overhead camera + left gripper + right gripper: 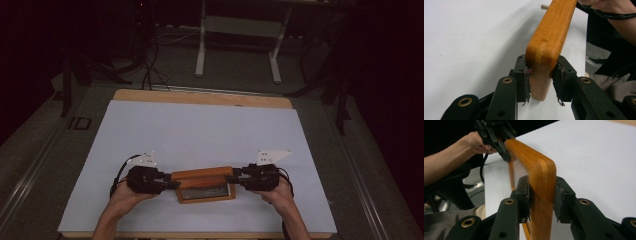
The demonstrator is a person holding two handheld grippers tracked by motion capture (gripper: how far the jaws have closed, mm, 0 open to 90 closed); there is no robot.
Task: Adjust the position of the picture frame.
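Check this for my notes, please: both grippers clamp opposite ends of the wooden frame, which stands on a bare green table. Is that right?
One detail is off. The left gripper and right gripper do clamp opposite ends of the wooden frame, but the high view shows it over a white sheet covering a wooden table, not a bare green one.

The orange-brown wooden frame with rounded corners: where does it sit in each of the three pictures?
High view: orange-brown wooden frame, low centre, standing on the white sheet between both grippers.
Left gripper view: frame rises from centre to top, its corner between the jaws.
Right gripper view: frame at centre, corner between the jaws.
Shared landmark: the white sheet.
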